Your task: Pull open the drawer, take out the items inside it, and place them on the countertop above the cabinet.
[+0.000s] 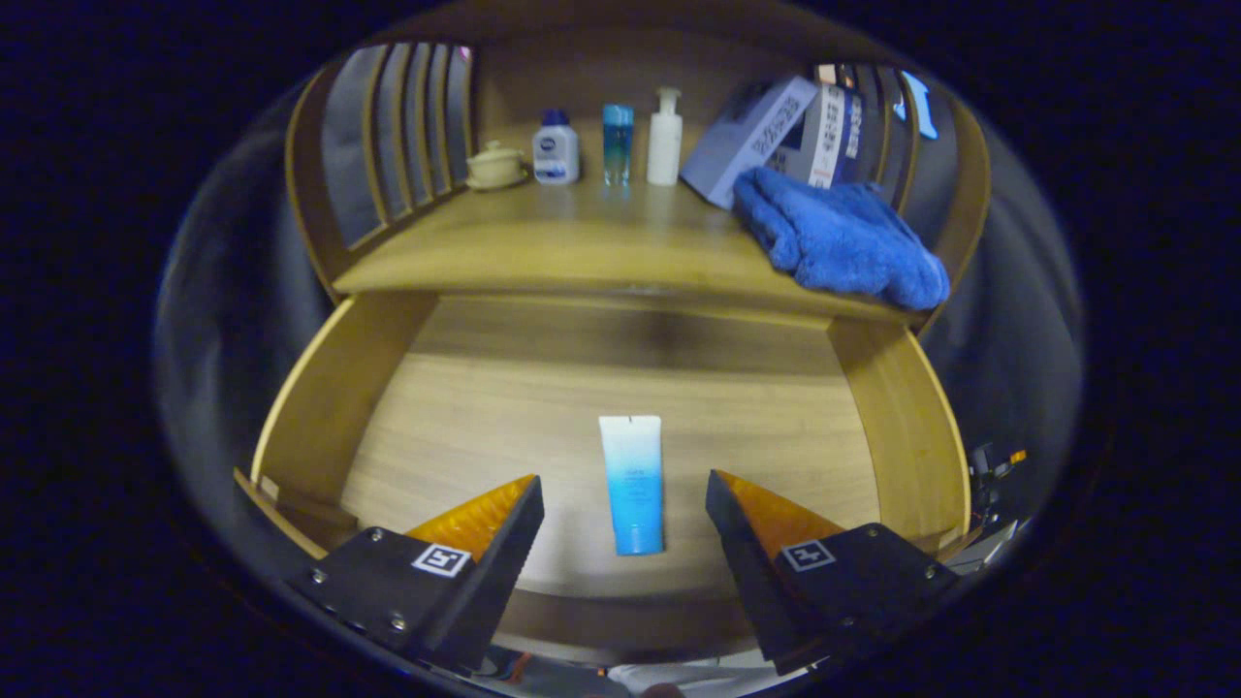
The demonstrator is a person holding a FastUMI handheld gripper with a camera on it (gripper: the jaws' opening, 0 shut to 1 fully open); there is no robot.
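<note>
Drawer (388, 388): pulled open, holding 1 item, a tube (631, 482) lying flat on its floor, cap end toward the gripper (623, 504).

Gripper: fingers spread wide, empty, tube between them and just ahead.

Tube: probably light, soft-walled, slick plastic; best pinched across the middle of its body, gently.

Countertop (543, 242): carries a lidded pot (495, 165), 3 bottles (556, 147), 2 boxes (751, 136), 1 blue towel (839, 237).

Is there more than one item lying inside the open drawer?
No, the drawer holds one tube, lying flat between the open tongs.
</note>
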